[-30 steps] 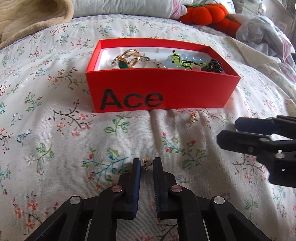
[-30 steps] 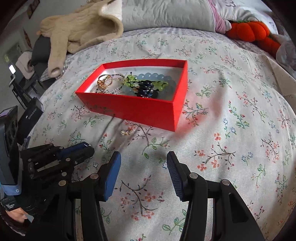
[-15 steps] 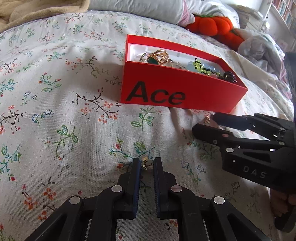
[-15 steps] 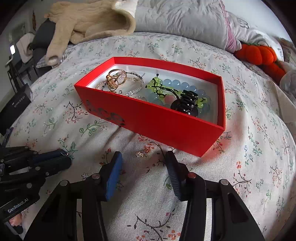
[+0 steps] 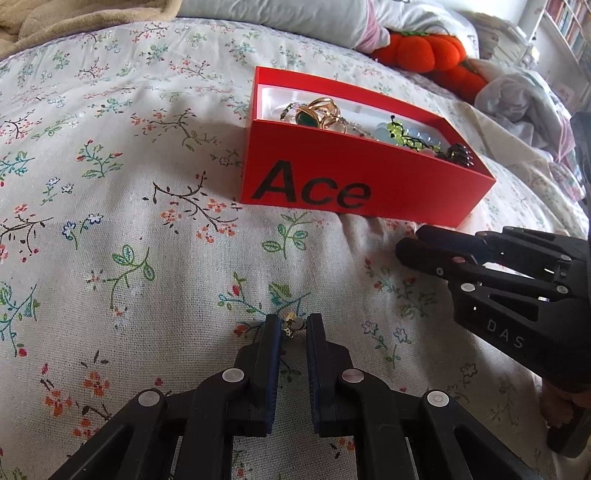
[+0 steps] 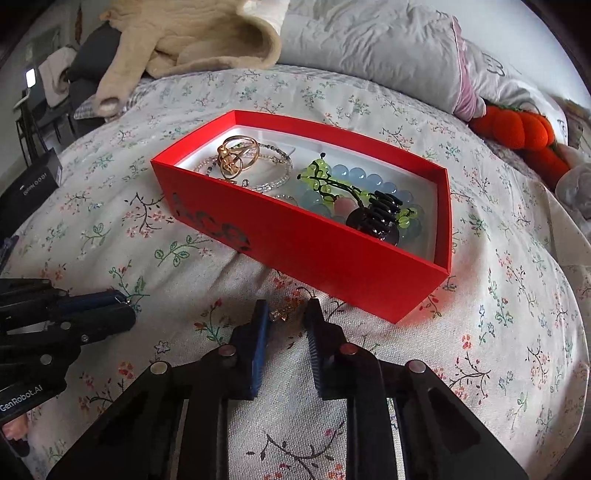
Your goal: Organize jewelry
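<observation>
A tiny gold earring (image 5: pixel 291 325) sits pinched between the tips of the left gripper (image 5: pixel 292 326), jaws nearly together and clamped on it, right down at the floral bedspread (image 5: pixel 129 206). Over on the other side, a second small gold earring (image 6: pixel 282 314) lies on the bedspread just in front of the red box (image 6: pixel 314 251), and the right gripper (image 6: pixel 285 315) has it bracketed — its jaws have just been closing in and now stand narrow either side of the piece. Whether the pads actually press it, I cannot tell; a sliver of gap seems to show on the right-hand side.

The red box rests on the bed close beyond both grippers, "Ace" printed in black on its long wall. Inside, on a white lining: a cluster of gold rings (image 6: pixel 236 157) at the left end with a green stone showing in the left wrist view, a beaded bracelet (image 6: pixel 269 177) around them, then pale blue beads (image 6: pixel 365 181), a green beaded piece (image 6: pixel 321 177) with a black stem, and a black hair claw (image 6: pixel 376 218) at the right end.

Further out — a grey pillow (image 6: pixel 369 48) at the head of the bed, a beige plush garment (image 6: pixel 192 33) to its left, and an orange pumpkin cushion (image 6: pixel 517 129) at the right. The two grippers lie side by side, near each other but apart.
</observation>
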